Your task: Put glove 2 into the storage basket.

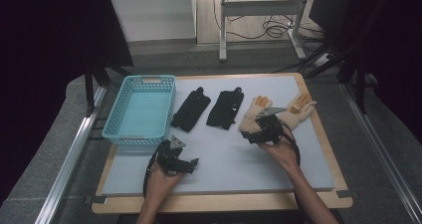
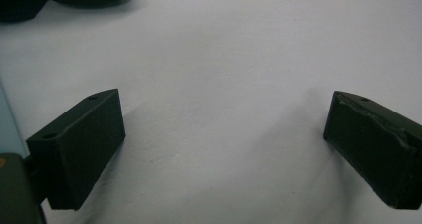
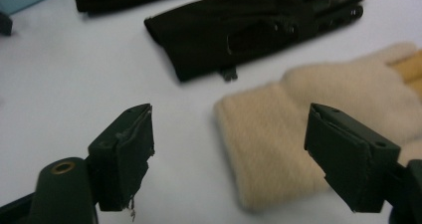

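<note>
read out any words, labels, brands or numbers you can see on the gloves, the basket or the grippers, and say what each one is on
None can be read. The black gloves, the cream gloves, the blue basket, the left gripper and the right gripper show no legible text, label or number.
</note>
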Motion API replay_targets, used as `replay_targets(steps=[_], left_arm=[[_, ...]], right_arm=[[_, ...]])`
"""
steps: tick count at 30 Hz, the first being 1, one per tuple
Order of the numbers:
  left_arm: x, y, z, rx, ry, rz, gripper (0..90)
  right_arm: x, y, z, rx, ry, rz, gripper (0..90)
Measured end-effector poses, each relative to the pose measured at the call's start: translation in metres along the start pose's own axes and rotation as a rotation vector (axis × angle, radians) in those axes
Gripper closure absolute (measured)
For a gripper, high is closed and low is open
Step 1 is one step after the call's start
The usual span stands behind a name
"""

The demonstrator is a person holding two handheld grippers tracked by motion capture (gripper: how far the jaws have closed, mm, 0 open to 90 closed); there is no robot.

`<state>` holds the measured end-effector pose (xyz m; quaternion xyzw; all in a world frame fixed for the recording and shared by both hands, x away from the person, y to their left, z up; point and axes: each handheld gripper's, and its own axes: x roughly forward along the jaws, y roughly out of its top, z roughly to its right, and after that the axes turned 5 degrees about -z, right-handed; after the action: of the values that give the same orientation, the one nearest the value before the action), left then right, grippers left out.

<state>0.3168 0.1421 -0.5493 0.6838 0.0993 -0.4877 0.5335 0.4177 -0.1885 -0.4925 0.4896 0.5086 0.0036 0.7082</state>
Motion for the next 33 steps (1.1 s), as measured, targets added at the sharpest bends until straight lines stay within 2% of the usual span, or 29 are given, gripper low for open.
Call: replay_targets(steps=[5,16,18,24,33], left_arm=[[0.000,0.000,0.000,0.000,0.000,0.000,3.3],[0.000,0.000,0.000,0.000,0.001,0.000,3.3],[0.000,0.000,0.000,0.000,0.000,0.000,3.3],[0.000,0.000,-0.001,0.008,0.000,-0.007,3.3],[0.000,0.000,0.000,-0.002,-0.002,0.002,3.3]], right_arm=[[0.012,0.020,0.002,-0.017,-0.009,-0.003,24.9],[0.040,0.055,0.012,-0.012,-0.003,-0.023,35.4],[0.046,0.063,0.017,-0.006,-0.002,-0.026,37.3],[0.057,0.075,0.024,0.019,0.001,-0.038,38.9],[0.085,0.086,0.032,0.045,-0.011,-0.073,41.6]])
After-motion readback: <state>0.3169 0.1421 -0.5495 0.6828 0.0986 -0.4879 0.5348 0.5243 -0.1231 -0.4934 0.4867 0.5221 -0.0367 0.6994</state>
